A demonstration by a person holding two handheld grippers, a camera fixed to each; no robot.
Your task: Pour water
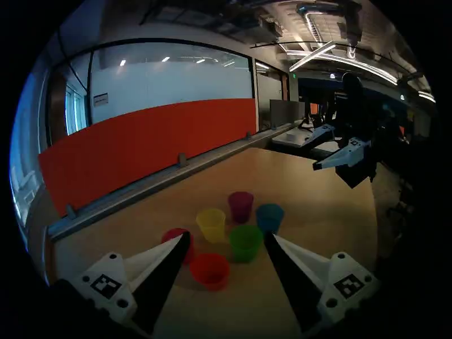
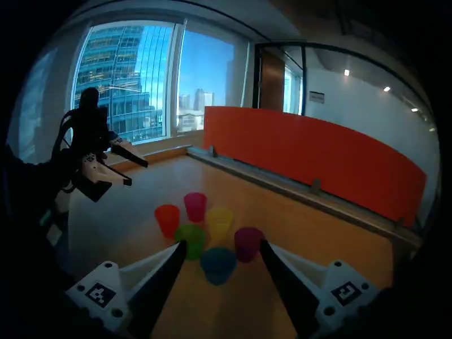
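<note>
A: Left gripper (image 1: 226,234) fingers?
B: Spread wide. Green cup (image 1: 245,243) sits between the tips, other cups just beyond, all on the worktop (image 1: 316,209).
A: Right gripper (image 2: 221,243)?
B: Spread too, blue cup (image 2: 218,264) between its fingers.

An orange screen (image 1: 147,141) is fixed along one long edge of a pale wooden table (image 1: 316,192). Behind the screen a glass wall (image 1: 169,79) is seen. Past one end of it tall windows (image 2: 203,79) are filled with blue sky and towers (image 2: 107,73); past the other, strip lights (image 1: 313,55) are lit.
</note>
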